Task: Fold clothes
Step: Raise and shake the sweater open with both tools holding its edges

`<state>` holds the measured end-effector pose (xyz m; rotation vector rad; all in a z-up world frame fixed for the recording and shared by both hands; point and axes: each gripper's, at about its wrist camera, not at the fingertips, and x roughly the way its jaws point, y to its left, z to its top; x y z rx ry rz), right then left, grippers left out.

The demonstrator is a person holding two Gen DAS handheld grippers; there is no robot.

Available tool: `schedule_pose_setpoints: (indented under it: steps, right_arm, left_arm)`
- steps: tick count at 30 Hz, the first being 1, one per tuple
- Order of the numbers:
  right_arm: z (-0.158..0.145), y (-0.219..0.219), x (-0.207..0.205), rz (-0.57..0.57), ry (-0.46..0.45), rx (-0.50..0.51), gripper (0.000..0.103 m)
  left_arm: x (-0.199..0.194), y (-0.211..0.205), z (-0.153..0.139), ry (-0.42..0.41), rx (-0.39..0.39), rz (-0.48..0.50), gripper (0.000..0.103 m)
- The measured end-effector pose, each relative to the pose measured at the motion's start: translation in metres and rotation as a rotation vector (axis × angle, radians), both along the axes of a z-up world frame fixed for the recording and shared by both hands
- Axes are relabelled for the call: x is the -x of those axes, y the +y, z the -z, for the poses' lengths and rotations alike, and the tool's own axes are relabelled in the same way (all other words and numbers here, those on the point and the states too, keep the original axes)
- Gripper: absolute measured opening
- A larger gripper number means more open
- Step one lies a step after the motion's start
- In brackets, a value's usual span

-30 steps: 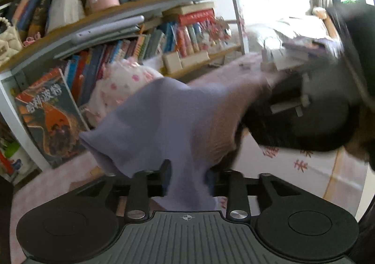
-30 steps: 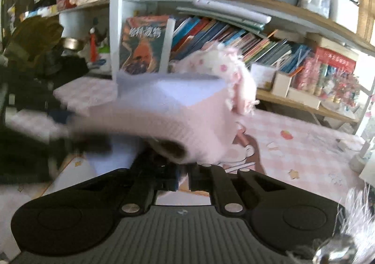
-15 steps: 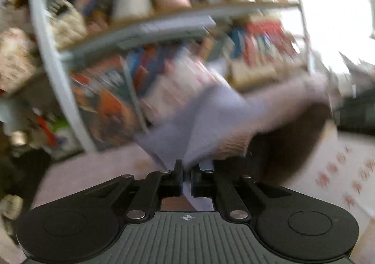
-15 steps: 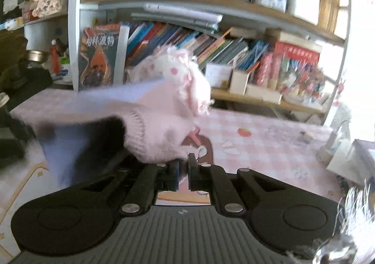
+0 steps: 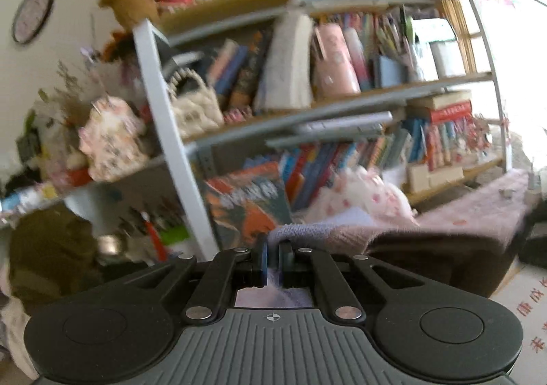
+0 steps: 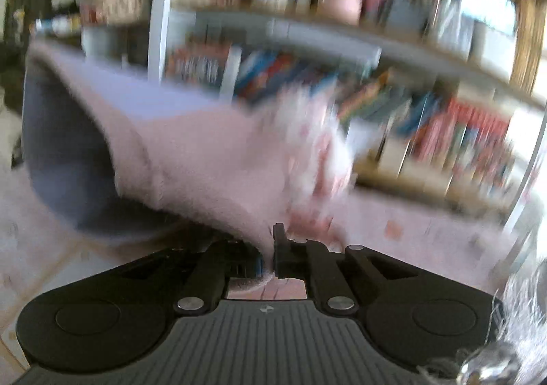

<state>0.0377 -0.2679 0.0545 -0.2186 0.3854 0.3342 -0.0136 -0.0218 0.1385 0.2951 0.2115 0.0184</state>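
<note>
Change: against a second ago, both cameras now tilt upward toward the bookshelf [image 5: 307, 104], and the lilac-and-pink knit garment [image 6: 191, 159] rides higher and stretched out between the two claws rather than bunched in front of them.
Left claw: the left gripper [image 5: 272, 260] is clenched on a lilac edge of the knit, which runs off to its right and ahead.
Right claw: the right gripper [image 6: 270, 255] is clenched on a pink edge, the cloth rising up and to its left.
Garment: in the air, off the pink checked tablecloth [image 5: 478, 210] below and ahead of the claws.
Meaning: I judge a lift or shake-out to spread the piece before a fold is laid; no crease is settled yet.
Hidden: the right view is heavily smeared; the garment's kind, sleeves and lower hem cannot be made out. A dark mass right of the left claw is unclear. The pink-dotted frilly cloth [image 5: 369, 193] beyond may be a separate piece.
</note>
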Motion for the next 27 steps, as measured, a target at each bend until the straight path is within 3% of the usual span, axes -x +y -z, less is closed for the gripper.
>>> schedule_pose_setpoints:
  steps: [10, 13, 15, 16, 19, 23, 25, 27]
  right_arm:
    - [-0.138, -0.018, 0.074, -0.147, -0.455, -0.046, 0.006]
    - [-0.179, -0.023, 0.096, -0.191, -0.591, -0.06, 0.006]
    - [-0.206, -0.027, 0.111, -0.221, -0.682, -0.069, 0.006]
    - [-0.209, -0.027, 0.107, -0.227, -0.672, -0.066, 0.006]
    - [-0.17, -0.021, 0.049, -0.209, -0.403, -0.023, 0.006]
    - [-0.113, -0.012, -0.029, -0.175, -0.049, 0.026, 0.006]
    - [-0.065, -0.005, -0.063, -0.121, 0.07, 0.058, 0.006]
    - [-0.03, 0.001, -0.092, -0.083, 0.15, 0.092, 0.006]
  left_arm:
    - [0.076, 0.011, -0.113, -0.53, -0.043, -0.063, 0.006]
    - [0.079, 0.011, -0.132, -0.596, -0.02, -0.041, 0.006]
    - [0.064, 0.012, -0.134, -0.543, 0.001, -0.019, 0.006]
    - [0.051, 0.014, -0.13, -0.487, 0.011, -0.009, 0.006]
    - [-0.009, 0.023, -0.094, -0.201, 0.052, 0.028, 0.007]
    - [-0.095, 0.017, 0.004, 0.207, 0.057, 0.041, 0.007]
    - [-0.123, 0.008, 0.047, 0.326, 0.041, 0.044, 0.007]
    - [-0.142, -0.004, 0.073, 0.387, 0.005, 0.037, 0.007]
